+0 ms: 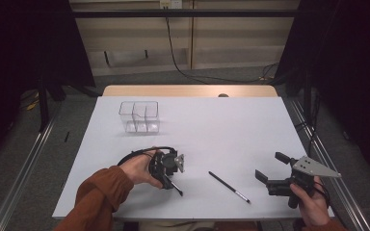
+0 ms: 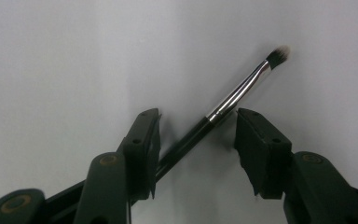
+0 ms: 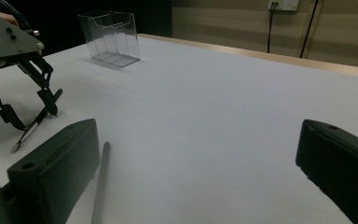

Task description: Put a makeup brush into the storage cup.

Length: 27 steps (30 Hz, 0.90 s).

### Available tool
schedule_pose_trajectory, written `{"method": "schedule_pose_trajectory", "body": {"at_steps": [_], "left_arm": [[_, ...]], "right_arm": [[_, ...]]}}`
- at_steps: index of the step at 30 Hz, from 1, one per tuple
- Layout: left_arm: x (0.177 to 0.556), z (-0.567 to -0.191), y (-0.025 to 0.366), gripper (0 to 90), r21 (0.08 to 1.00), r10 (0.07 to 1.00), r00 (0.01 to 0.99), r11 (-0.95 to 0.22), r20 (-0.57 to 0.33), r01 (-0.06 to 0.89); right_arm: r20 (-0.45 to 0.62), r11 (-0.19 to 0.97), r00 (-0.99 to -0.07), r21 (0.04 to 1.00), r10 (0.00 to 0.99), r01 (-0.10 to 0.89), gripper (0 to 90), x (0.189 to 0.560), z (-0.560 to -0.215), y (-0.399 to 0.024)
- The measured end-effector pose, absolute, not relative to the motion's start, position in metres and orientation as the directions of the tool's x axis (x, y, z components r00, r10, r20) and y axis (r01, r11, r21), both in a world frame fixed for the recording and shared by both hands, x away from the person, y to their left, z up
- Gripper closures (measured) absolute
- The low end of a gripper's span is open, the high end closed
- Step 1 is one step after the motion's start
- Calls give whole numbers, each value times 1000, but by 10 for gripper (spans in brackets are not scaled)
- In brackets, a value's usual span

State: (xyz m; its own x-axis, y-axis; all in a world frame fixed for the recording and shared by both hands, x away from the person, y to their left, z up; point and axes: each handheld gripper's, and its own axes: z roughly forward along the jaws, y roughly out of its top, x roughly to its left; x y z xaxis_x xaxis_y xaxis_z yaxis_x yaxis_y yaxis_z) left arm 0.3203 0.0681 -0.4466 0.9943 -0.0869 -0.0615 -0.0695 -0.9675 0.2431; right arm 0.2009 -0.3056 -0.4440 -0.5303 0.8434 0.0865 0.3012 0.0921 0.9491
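At lower centre-left of the high view, the left gripper point(image 1: 172, 182), jaws half-open and not yet pinching, straddles the slim black-handled, silver-ferruled makeup brush point(image 2: 223, 105) lying on the white table point(image 1: 212, 125); next it likely must close squarely and lift.

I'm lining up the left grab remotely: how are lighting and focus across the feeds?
High view: white table evenly lit, dark surroundings, slightly soft. Left gripper view: makeup brush sharp against the table, soft shadows beside the jaws, which stand either side of the brush without pressing it. Right gripper view: near jaws dark and blurred, clear organizer box readable, second brush dim at the bottom.
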Motion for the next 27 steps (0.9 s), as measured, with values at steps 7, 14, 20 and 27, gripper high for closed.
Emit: {"method": "schedule_pose_trajectory", "body": {"at_steps": [7, 14, 20, 27], "left_arm": [[324, -445, 65, 619, 219, -60, 995, -975, -75, -42], [322, -445, 63, 749, 204, -64, 995, -978, -79, -47], [326, -445, 64, 840, 207, -54, 993, -978, -103, -32], [327, -445, 66, 841, 224, -39, 992, -975, -118, -11]], "right_arm": [[90, 91, -532, 949, 842, 303, 0, 201, -444, -305], [87, 92, -531, 949, 843, 302, 0, 201, -444, -306], [89, 90, -530, 949, 843, 303, 0, 201, -444, -306], [93, 88, -530, 948, 843, 305, 0, 201, -444, -306]]}}
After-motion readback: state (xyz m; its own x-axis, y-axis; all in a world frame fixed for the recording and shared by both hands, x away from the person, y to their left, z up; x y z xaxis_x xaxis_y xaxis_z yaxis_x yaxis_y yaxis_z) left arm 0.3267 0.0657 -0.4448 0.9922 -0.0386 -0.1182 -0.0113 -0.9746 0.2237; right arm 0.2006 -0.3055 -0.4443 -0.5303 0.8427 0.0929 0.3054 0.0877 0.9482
